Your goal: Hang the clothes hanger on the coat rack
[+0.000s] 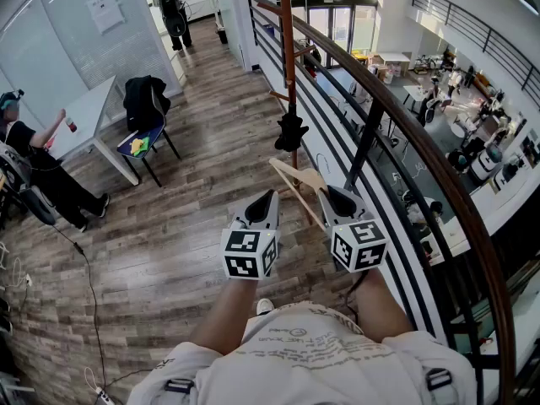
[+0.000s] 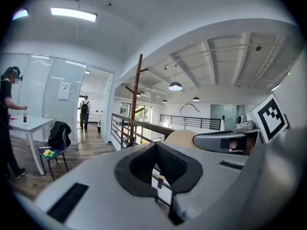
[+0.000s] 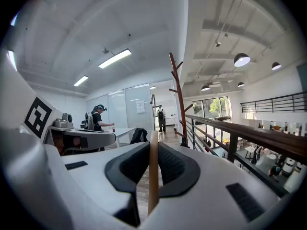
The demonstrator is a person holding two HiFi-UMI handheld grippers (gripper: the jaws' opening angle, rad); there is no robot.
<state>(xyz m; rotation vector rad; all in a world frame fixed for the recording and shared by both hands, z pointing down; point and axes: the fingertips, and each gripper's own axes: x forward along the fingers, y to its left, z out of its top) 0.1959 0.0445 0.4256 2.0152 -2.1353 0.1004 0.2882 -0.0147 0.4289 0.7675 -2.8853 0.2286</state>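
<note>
Your right tongs [image 3: 152,147] are clamped on the wooden hanger [image 3: 153,186]. That view only shows it edge-on as a thin slat. The head view shows its whole arm sticking out toward the coat rack [image 1: 288,40], on your side of the pole and not touching it. Your left tongs [image 2: 158,169] are barely cracked open and empty, on the same side of the rack.

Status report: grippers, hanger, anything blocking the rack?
Left gripper open, empty. Right gripper shut on pale wooden clothes hanger. Brown wooden coat rack ahead, nothing between.
</note>
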